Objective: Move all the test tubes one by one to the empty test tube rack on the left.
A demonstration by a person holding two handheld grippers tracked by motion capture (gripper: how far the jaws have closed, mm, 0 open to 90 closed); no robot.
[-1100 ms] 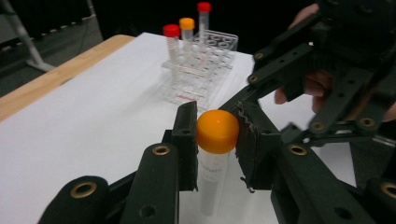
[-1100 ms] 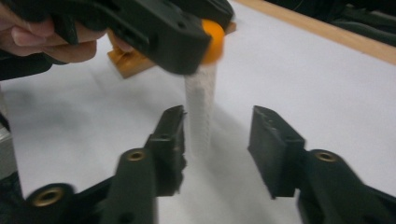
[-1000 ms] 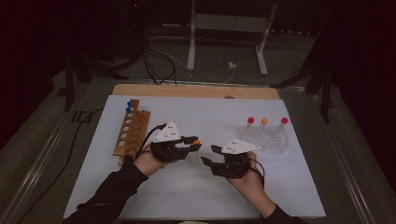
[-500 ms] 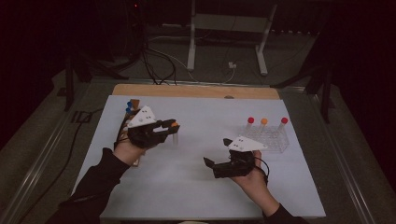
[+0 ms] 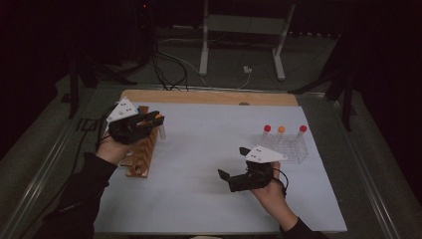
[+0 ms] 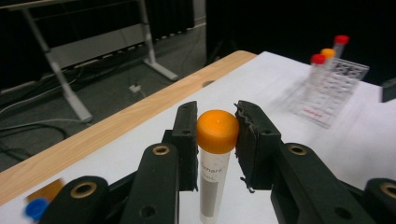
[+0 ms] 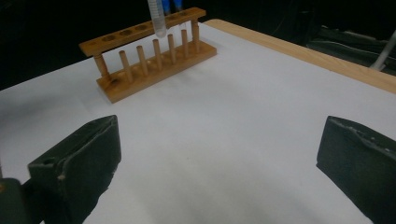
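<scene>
Black jaws of the left gripper (image 6: 217, 140) were clamped on an orange-capped tube (image 6: 215, 161), the pads pressing the cap from both sides while the clear body hung upright below them. In the high view the left gripper (image 5: 149, 121) was held above the far end of the wooden rack (image 5: 142, 157), with the tube (image 5: 160, 127) just beyond that rack's inner edge. Past the jaw tips in the left gripper view, a clear plastic rack (image 6: 332, 91) stood well away across the white table surface (image 6: 280, 84); it carried two red-capped tubes (image 6: 318, 65) and one orange-capped tube between them.

The right gripper (image 7: 219, 158) was spread wide, its two jaws well apart with nothing between them. It hovered low over the white surface (image 7: 233, 121). Ahead of its jaws, the wooden rack (image 7: 149, 58) lay well off, and the lower end of the held tube (image 7: 158, 18) hung just above that rack's top bar. In the high view the right gripper (image 5: 234, 164) sat just beside the clear plastic rack (image 5: 286, 147), on its nearer side.
</scene>
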